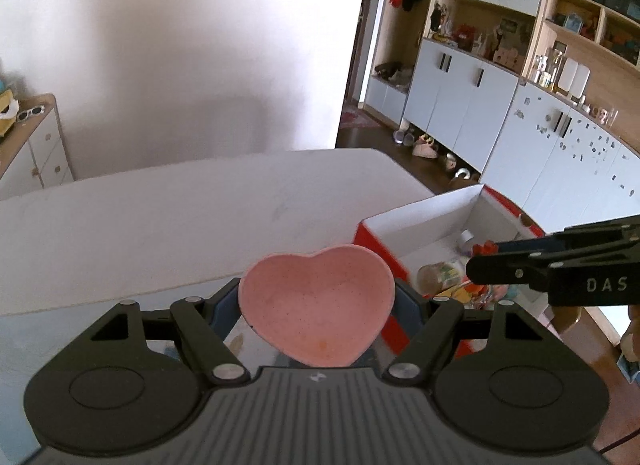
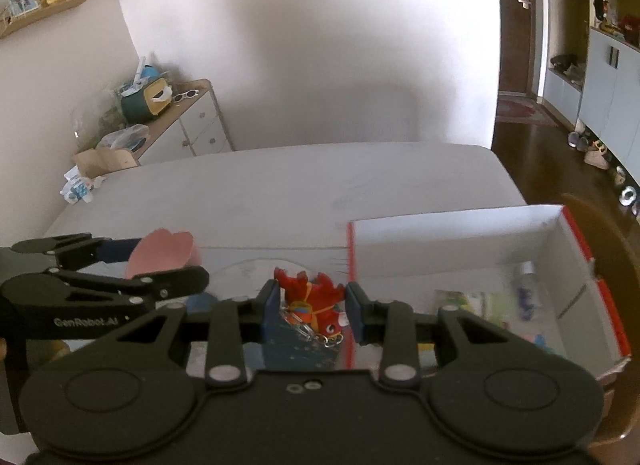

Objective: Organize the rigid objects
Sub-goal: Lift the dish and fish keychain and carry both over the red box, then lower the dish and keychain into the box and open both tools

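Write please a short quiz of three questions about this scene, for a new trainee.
1. True or false: the left gripper holds a pink heart-shaped dish.
2. What does the right gripper hold? A) a glass bottle B) a red toy keychain C) sunglasses
3. Fill in: the red and white box is ____ at the top.

Key: 1 true; 2 B; 3 open.
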`<move>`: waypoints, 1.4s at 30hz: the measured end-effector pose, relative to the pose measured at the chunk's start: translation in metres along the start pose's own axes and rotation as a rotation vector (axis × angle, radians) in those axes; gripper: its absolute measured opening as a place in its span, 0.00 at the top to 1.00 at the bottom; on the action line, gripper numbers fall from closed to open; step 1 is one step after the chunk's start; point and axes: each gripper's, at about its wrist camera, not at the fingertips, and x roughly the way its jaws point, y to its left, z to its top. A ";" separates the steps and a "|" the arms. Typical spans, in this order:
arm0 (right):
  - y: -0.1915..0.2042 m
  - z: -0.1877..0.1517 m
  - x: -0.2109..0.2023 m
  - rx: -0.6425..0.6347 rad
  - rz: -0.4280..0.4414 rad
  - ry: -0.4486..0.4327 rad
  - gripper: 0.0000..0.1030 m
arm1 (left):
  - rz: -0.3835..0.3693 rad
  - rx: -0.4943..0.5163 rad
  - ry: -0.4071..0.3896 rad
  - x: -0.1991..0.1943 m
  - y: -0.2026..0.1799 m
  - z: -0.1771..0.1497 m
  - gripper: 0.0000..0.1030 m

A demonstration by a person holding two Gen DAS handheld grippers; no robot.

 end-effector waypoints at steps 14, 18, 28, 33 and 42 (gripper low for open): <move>-0.098 -0.016 -0.028 0.029 -0.061 0.015 0.67 | -0.035 0.056 0.032 0.037 -0.097 0.015 0.25; -0.120 -0.020 -0.028 0.032 -0.081 0.018 0.67 | -0.046 0.073 0.061 0.058 -0.119 0.019 0.25; -0.149 -0.032 -0.003 -0.030 -0.098 0.084 0.67 | -0.016 0.117 0.124 0.124 -0.155 0.037 0.25; -0.150 -0.039 0.017 -0.061 -0.081 0.143 0.67 | -0.017 0.130 0.148 0.155 -0.164 0.043 0.24; -0.147 -0.048 0.048 -0.146 -0.074 0.241 0.67 | 0.013 0.095 0.234 0.205 -0.166 0.047 0.25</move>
